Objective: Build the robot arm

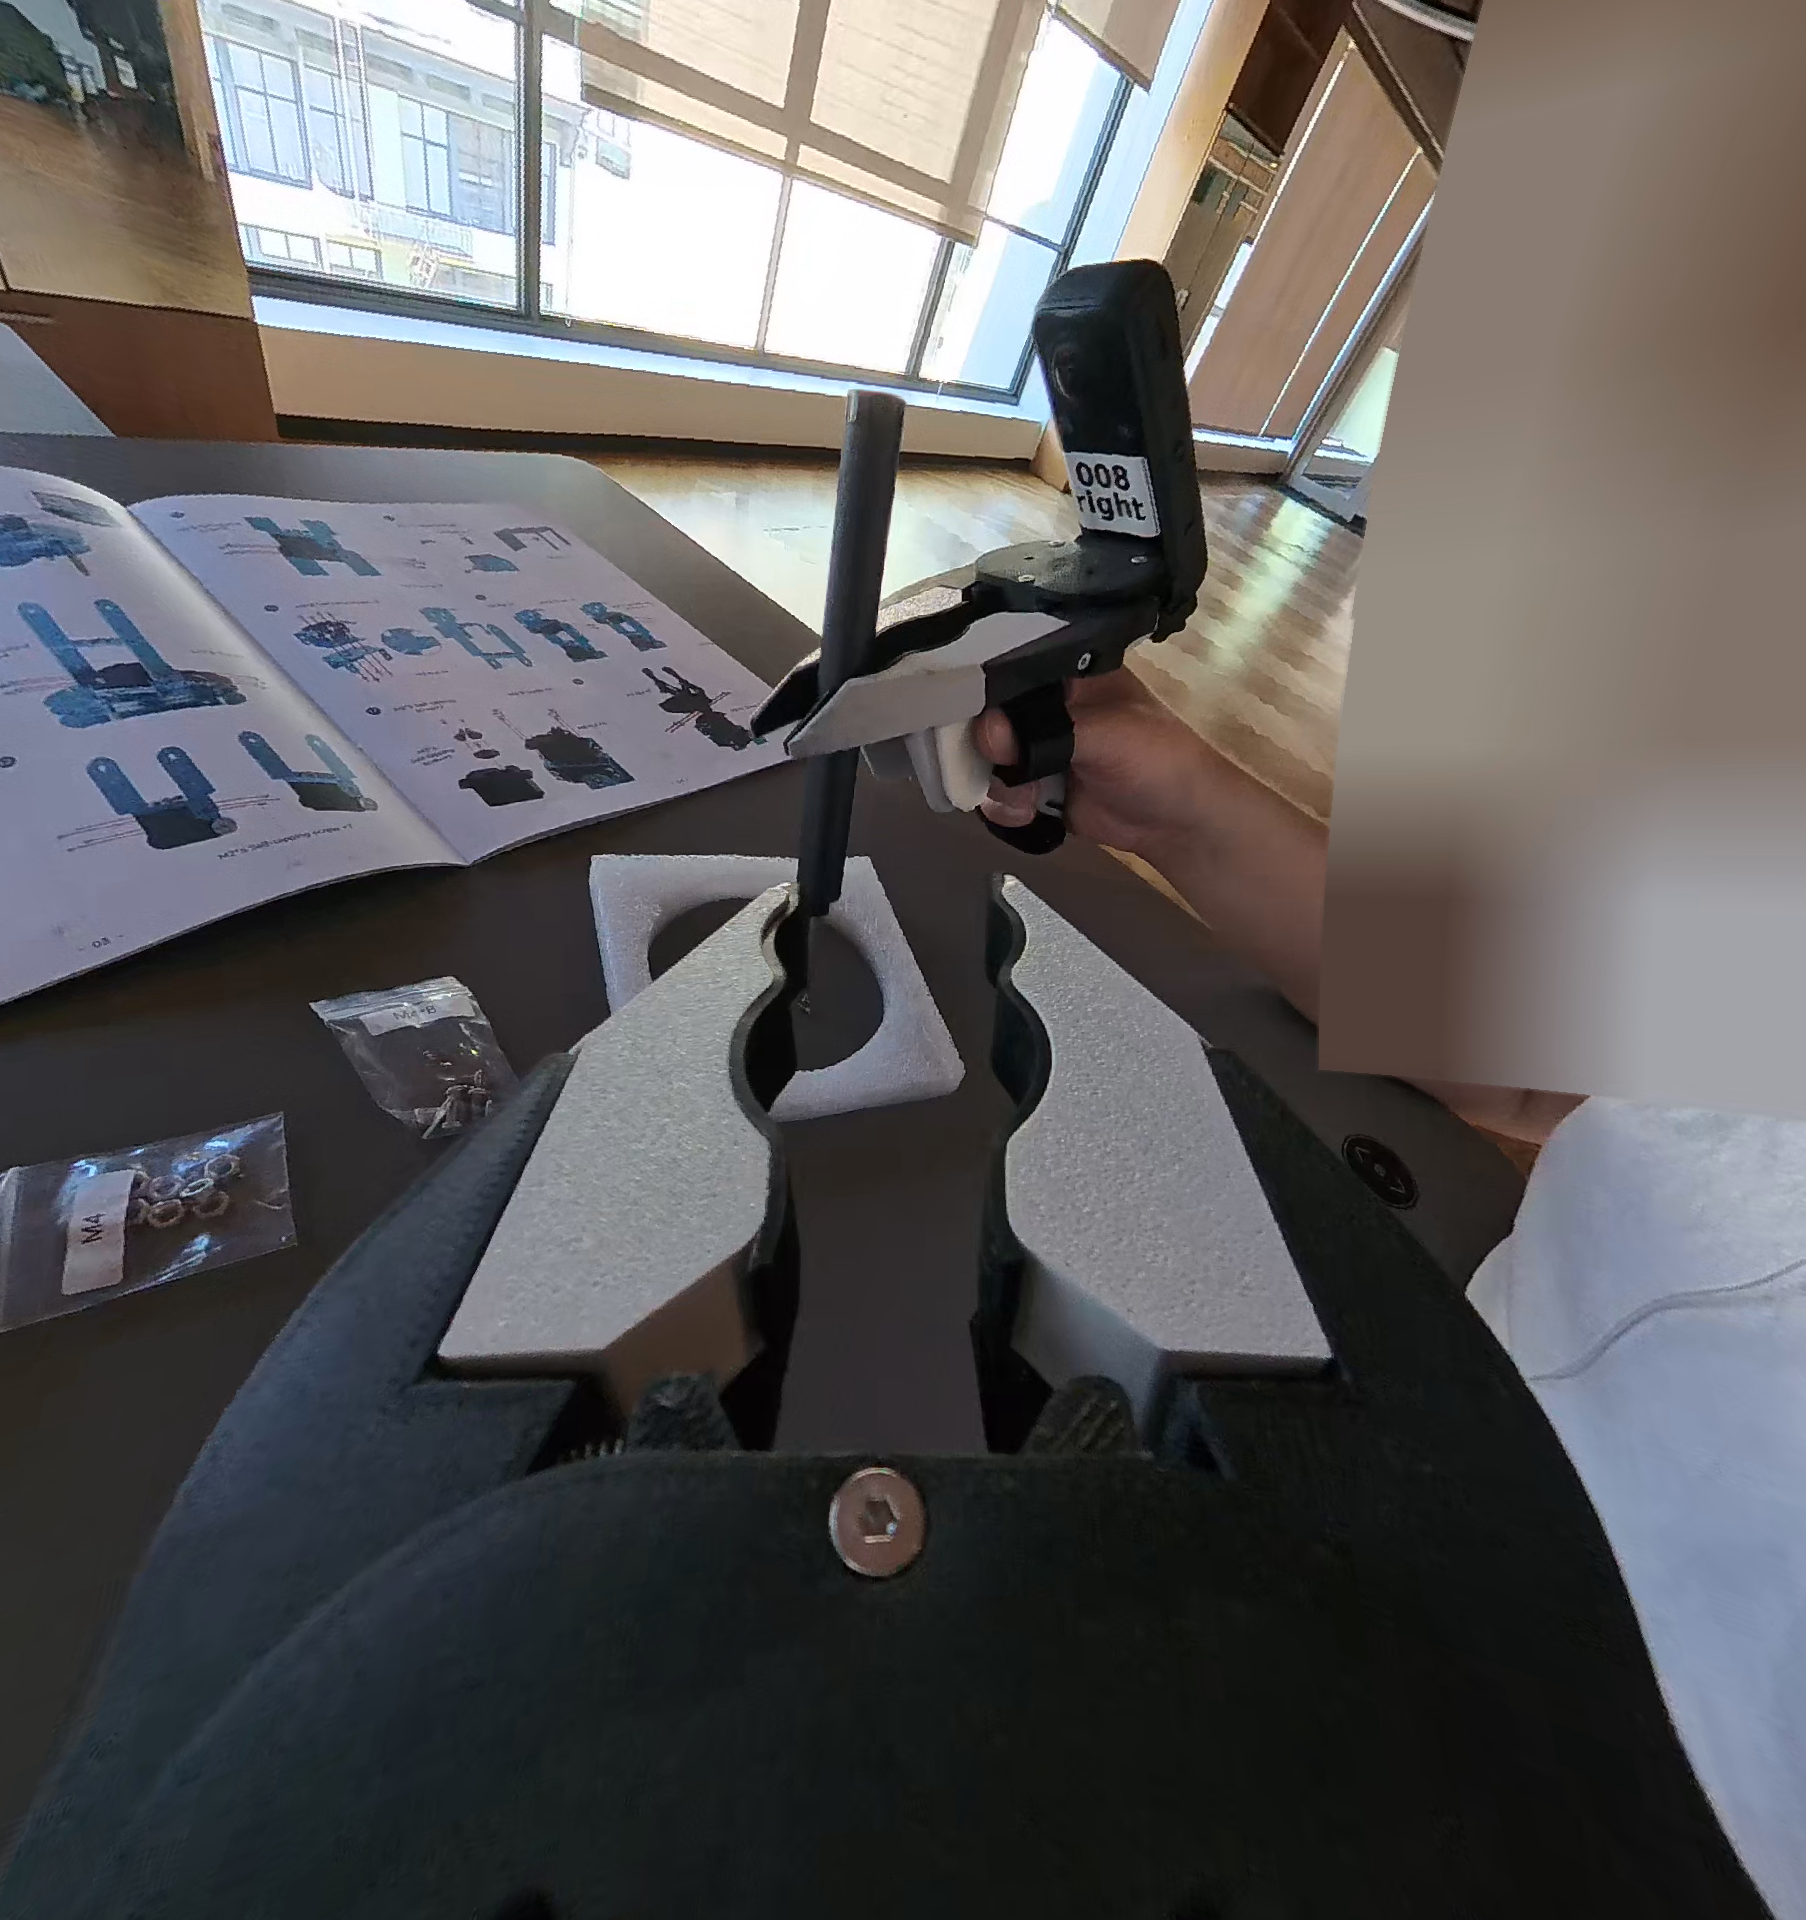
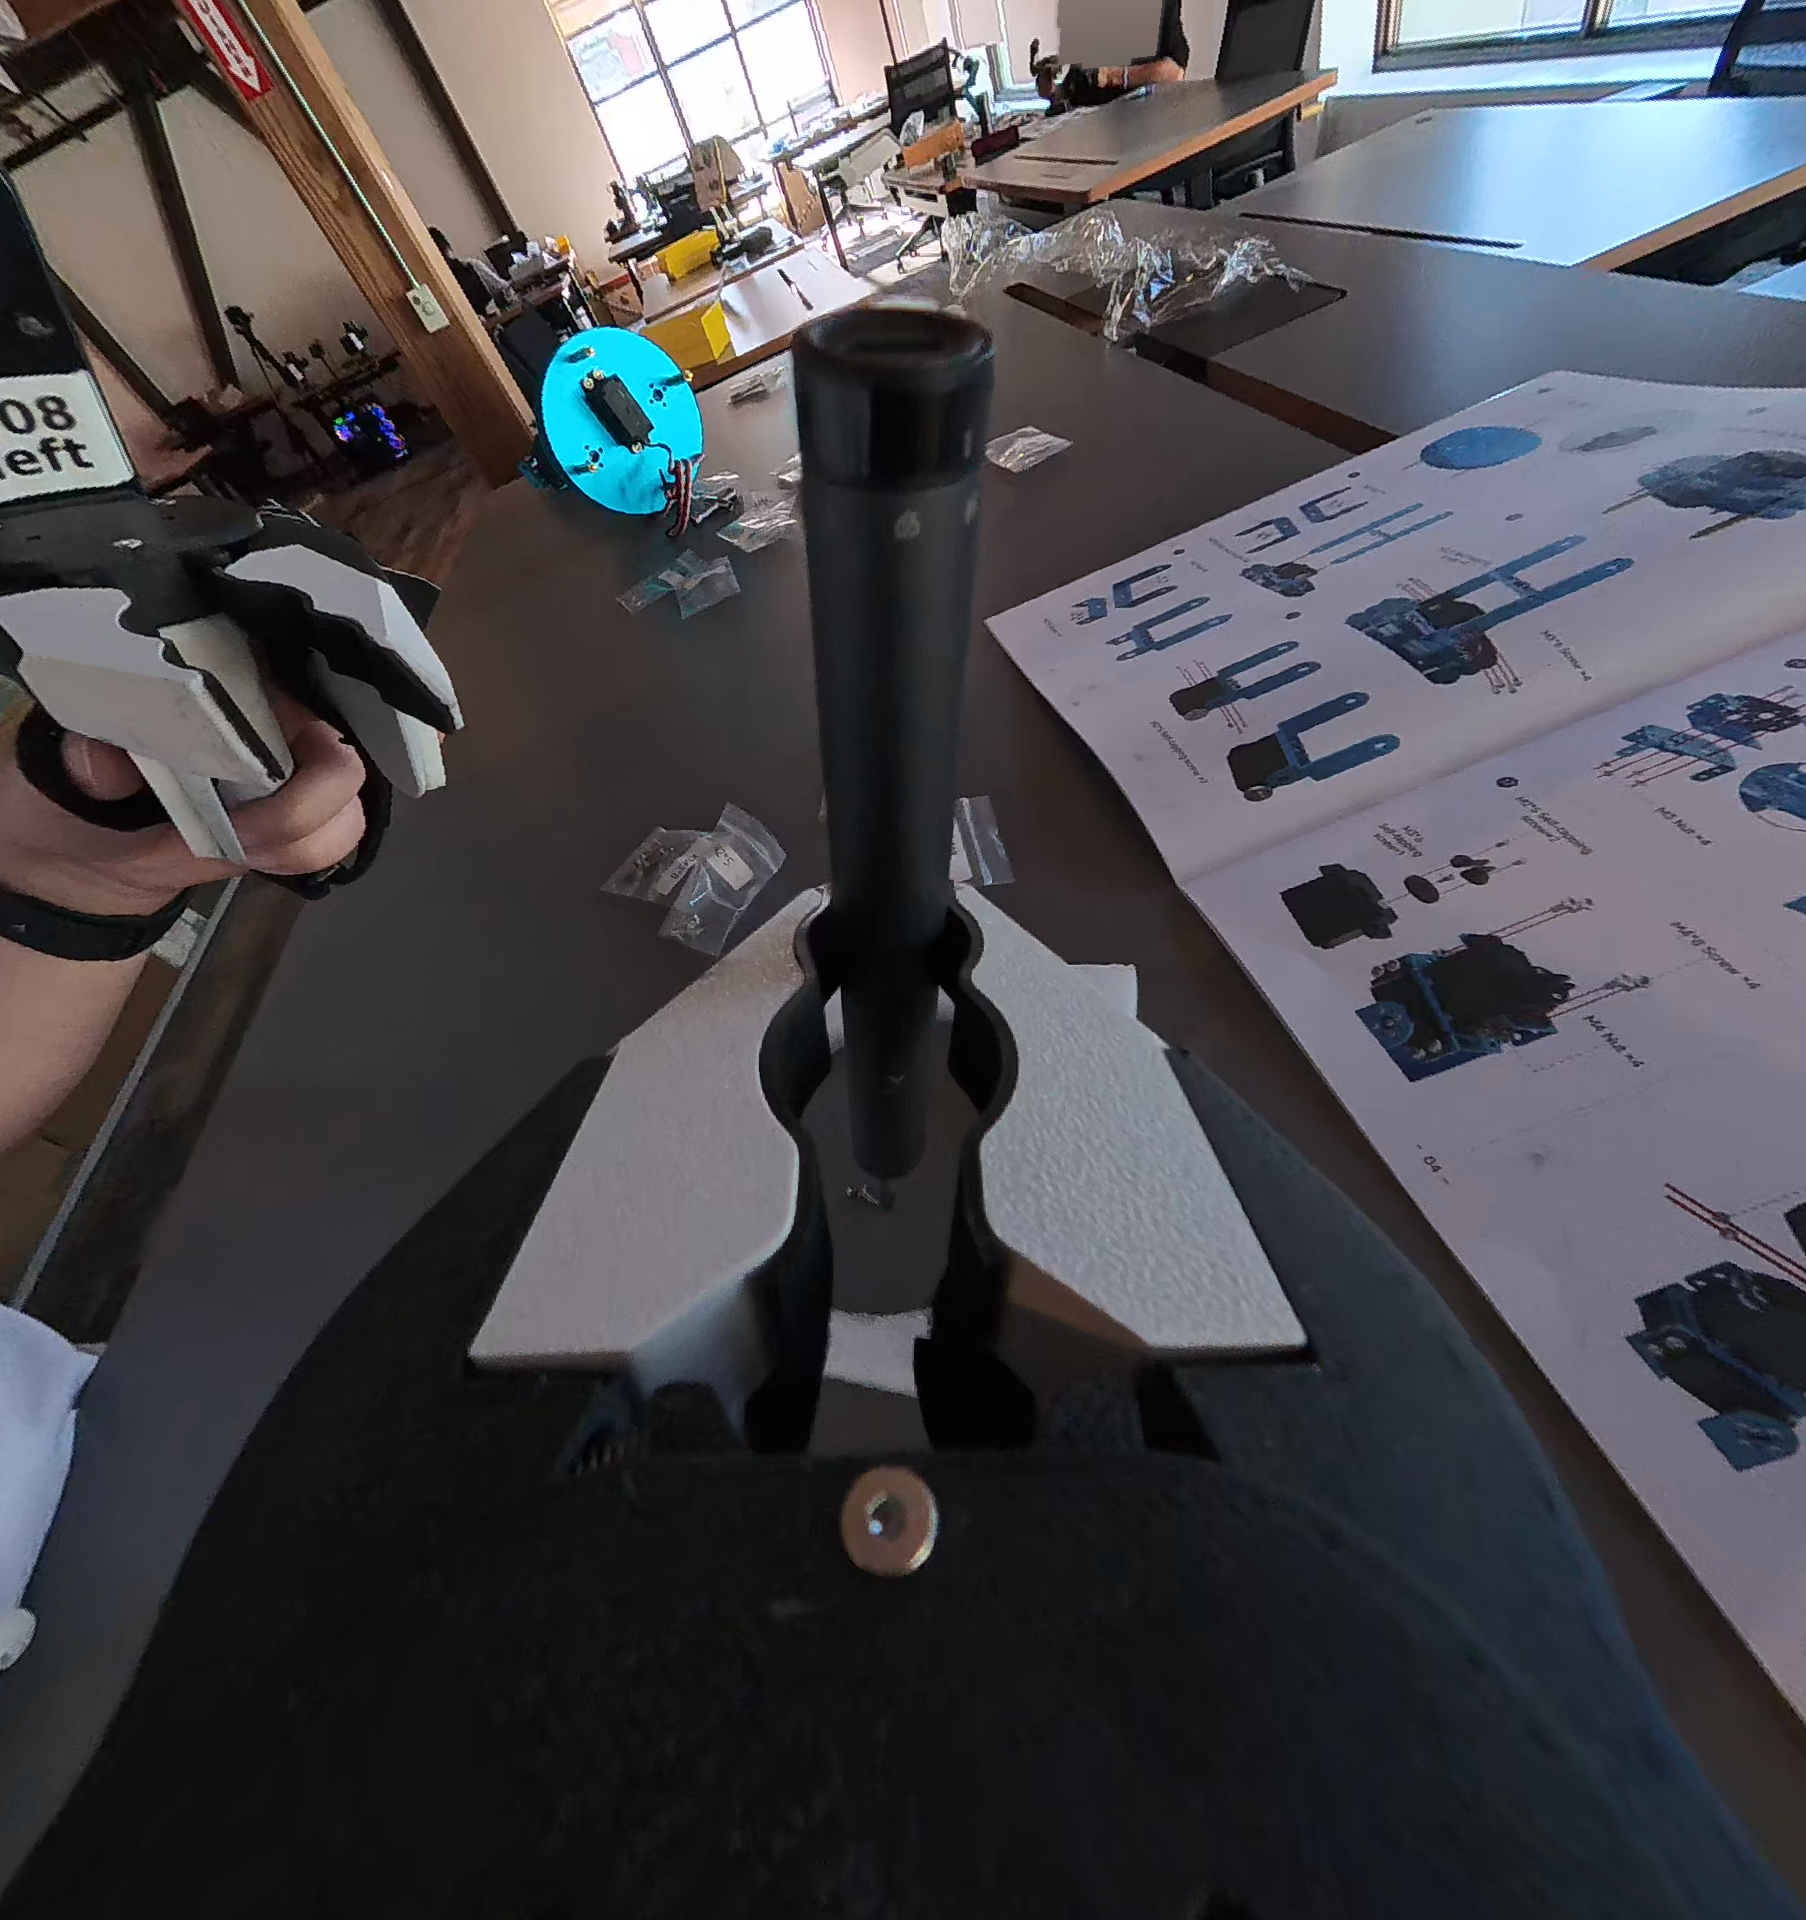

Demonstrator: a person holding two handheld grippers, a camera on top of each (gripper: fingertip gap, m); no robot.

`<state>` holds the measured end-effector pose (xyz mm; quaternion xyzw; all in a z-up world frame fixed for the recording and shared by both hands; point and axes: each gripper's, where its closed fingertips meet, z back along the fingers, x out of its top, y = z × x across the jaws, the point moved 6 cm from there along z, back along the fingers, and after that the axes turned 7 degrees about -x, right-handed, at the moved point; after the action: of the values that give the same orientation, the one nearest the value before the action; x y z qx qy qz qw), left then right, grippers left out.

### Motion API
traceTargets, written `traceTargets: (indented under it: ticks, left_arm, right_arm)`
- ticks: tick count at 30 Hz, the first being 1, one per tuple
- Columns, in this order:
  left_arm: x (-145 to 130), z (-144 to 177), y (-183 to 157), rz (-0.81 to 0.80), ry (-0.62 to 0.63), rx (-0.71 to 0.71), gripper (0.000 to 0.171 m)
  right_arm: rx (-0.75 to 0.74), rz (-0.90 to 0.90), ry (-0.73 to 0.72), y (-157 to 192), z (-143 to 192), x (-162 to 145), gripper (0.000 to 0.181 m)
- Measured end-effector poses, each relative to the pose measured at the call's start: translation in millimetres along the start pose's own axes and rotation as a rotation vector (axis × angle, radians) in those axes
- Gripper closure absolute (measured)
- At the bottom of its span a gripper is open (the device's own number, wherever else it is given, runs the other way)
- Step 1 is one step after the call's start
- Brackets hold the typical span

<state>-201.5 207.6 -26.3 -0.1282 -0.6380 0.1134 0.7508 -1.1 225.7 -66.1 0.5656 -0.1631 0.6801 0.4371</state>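
My right gripper (image 2: 888, 927) is shut on a black screwdriver (image 2: 888, 644) and holds it nearly upright. Its tip points down into the round hole of a white foam piece (image 2: 1096, 982), just above a small screw (image 2: 871, 1195) lying on the dark table. The left wrist view shows the right gripper (image 1: 790, 727), the screwdriver (image 1: 845, 623), the foam piece (image 1: 629, 894) and the screw (image 1: 805, 1003). My left gripper (image 1: 894, 902) is open and empty, hovering just short of the foam piece. It also shows in the right wrist view (image 2: 317, 805), off to the left.
An open instruction booklet (image 1: 307, 675) (image 2: 1501, 831) lies beside the foam. Small clear bags of screws (image 1: 421, 1049) and nuts (image 1: 120, 1216) lie on the table, with more bags (image 2: 701, 883) farther on. A blue disc with a servo (image 2: 618, 426) and crumpled plastic wrap (image 2: 1117, 260) sit at the far side. The foam piece (image 1: 629, 894) sits 8 cm or so from the ends of my right fingers.
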Motion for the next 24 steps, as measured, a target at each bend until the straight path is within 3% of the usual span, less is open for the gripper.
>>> traceTargets:
  ticks: [16, 24]
  left_arm:
    - [-8.0, -8.5, -0.6, -0.001, 0.056, -0.01, 0.139]
    - [-23.4, -34.3, 6.9, -0.03, 0.188, -0.022, 0.14]
  right_arm:
    - [0.015, 0.002, -0.027, 3.0, 4.9, 4.3, 0.164]
    - [0.011, 0.023, -0.072, 6.3, 19.3, 19.8, 0.164]
